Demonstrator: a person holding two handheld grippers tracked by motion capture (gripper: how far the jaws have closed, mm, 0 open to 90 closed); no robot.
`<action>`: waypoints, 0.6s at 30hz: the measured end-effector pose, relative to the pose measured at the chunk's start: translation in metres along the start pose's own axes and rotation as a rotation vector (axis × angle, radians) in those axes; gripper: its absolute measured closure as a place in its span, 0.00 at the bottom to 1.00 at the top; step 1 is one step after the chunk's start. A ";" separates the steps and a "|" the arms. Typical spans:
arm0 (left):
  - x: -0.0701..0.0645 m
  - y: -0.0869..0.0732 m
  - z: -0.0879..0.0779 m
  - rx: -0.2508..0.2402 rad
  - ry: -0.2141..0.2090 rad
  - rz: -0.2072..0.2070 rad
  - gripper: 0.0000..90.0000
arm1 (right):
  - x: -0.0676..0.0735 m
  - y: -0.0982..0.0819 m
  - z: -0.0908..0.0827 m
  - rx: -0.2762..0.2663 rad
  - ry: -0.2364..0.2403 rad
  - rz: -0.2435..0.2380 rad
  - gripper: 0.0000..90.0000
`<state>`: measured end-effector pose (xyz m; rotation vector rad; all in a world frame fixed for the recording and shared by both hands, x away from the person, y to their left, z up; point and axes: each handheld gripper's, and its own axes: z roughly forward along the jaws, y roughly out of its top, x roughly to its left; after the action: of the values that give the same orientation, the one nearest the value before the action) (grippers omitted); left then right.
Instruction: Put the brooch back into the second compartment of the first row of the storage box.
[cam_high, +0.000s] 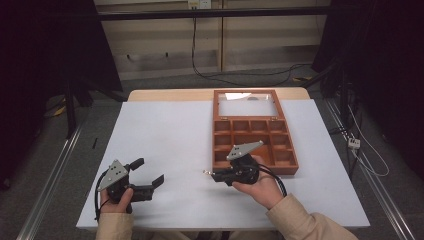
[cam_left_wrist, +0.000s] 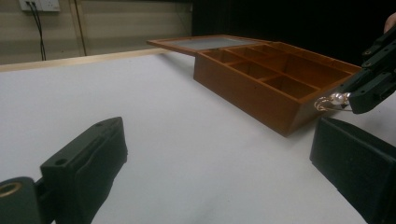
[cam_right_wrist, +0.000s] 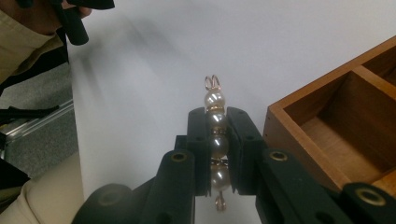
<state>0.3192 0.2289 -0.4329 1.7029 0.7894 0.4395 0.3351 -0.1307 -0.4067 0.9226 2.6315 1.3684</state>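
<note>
My right gripper (cam_right_wrist: 216, 125) is shut on a pearl pin (cam_right_wrist: 215, 140), a short row of white pearls on gold wire with a loop at its tip. In the high view that gripper (cam_high: 215, 175) hovers just left of the wooden compartment box (cam_high: 289, 168), the pin's gold tip (cam_high: 206, 172) pointing left. From the left gripper view the pin (cam_left_wrist: 332, 100) sticks out of the right gripper (cam_left_wrist: 357, 98) in front of the box (cam_left_wrist: 252, 88). My left gripper (cam_high: 147, 173) stands open near the table's front left, nothing between its fingers (cam_left_wrist: 88, 158).
The box's glass lid (cam_high: 248, 103) lies open flat behind the compartments. The white table (cam_high: 165, 135) stretches bare between the two grippers. Cables and dark stands (cam_high: 70, 100) ring the floor beyond the table edges.
</note>
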 end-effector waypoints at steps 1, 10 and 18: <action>0.000 0.000 0.000 0.000 -0.001 -0.001 0.04 | -0.001 0.001 -0.001 0.000 0.001 0.004 0.90; -0.001 0.000 0.000 -0.004 0.000 -0.004 0.04 | -0.004 0.006 -0.007 -0.004 0.001 0.006 0.90; 0.000 0.000 0.000 -0.004 -0.001 -0.006 0.04 | -0.011 0.010 -0.012 -0.015 -0.006 0.022 0.90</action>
<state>0.3191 0.2286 -0.4329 1.6969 0.7922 0.4364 0.3455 -0.1414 -0.3942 0.9549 2.6108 1.3850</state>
